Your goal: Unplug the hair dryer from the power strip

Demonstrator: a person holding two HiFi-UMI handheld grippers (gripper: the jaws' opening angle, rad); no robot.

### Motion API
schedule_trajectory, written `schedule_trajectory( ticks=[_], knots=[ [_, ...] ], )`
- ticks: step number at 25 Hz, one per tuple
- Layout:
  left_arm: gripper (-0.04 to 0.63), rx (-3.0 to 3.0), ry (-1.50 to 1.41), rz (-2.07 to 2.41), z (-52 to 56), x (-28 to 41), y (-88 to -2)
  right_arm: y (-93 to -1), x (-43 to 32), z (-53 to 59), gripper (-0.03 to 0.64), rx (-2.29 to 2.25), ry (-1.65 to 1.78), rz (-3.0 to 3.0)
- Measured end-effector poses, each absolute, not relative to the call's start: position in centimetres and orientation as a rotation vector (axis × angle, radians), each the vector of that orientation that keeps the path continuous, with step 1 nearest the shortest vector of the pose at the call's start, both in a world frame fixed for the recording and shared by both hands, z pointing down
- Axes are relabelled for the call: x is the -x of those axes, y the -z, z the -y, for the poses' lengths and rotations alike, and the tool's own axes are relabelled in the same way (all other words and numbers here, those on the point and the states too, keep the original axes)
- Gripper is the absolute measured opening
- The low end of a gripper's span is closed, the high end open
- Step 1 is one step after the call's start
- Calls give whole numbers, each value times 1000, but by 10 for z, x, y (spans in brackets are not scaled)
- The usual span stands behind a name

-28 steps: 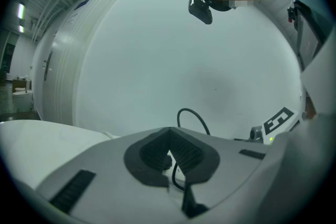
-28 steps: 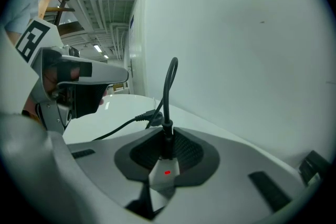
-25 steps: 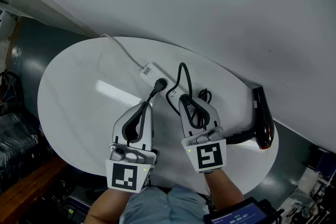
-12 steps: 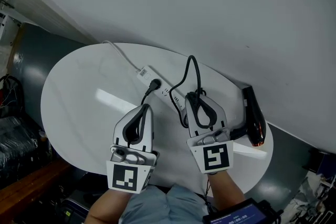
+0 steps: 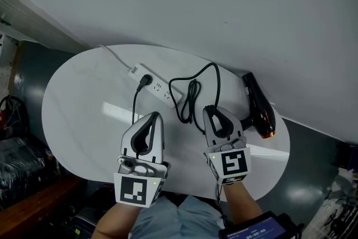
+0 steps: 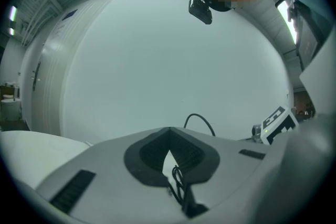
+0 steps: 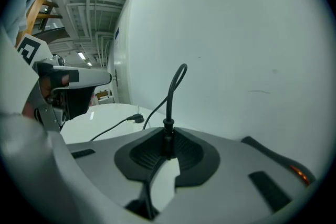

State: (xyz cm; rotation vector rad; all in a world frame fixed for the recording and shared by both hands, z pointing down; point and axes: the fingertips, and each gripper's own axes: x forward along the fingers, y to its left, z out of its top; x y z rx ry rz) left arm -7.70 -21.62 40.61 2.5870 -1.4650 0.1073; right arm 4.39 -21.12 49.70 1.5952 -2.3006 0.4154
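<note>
right tongs: my right gripper is clamped on the moulded black plug at the end of the dryer's lead. The jaws are only a little apart, with the plug body filling the gap.
left tongs: my left gripper has its tips pressed together with nothing pinched between them. A bit of thin cord shows through the gap behind the tips, but I can't tell if it touches.
where the plug is: it's near the end of the white plastic power strip but apart from it, so I'd call it already out of its socket. A second black plug sits at the strip's other end.
dryer: the black hair dryer lies on the white oval table, over at its right edge by the pale wall.
handling: I'd guess the plug is light, hard and a bit slick, so hold it across the body, never by the lead. The black rubber cord is floppy, loops all over and will drag. The dryer itself is the heavy end and probably anchors it.
plug axis: it runs in line with my jaws. The cord end pokes out past the tips and rises, and the prongs are hidden.
dryer axis: in the head view it runs from the far left to the near right. I can't tell which end is the nozzle.
</note>
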Motion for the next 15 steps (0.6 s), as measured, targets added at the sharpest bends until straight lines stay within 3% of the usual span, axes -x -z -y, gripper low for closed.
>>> schedule_trajectory(
  ticks=[3,5,8,15],
  knots=[
    [-2,-2672,-96,1435,204,64,-400,-507,-56,193,59,-1626,-469,2258],
    [-2,-2683,-101,1430,197,55,-398,-506,-64,186,116,-1640,-472,2254],
    [-2,-2704,-92,1429,189,44,-390,-493,-74,183,135,-1661,-435,2275],
    [-2,-2765,-21,1517,172,32,-344,-427,-82,181,135,-1708,-295,2397]
  ],
)
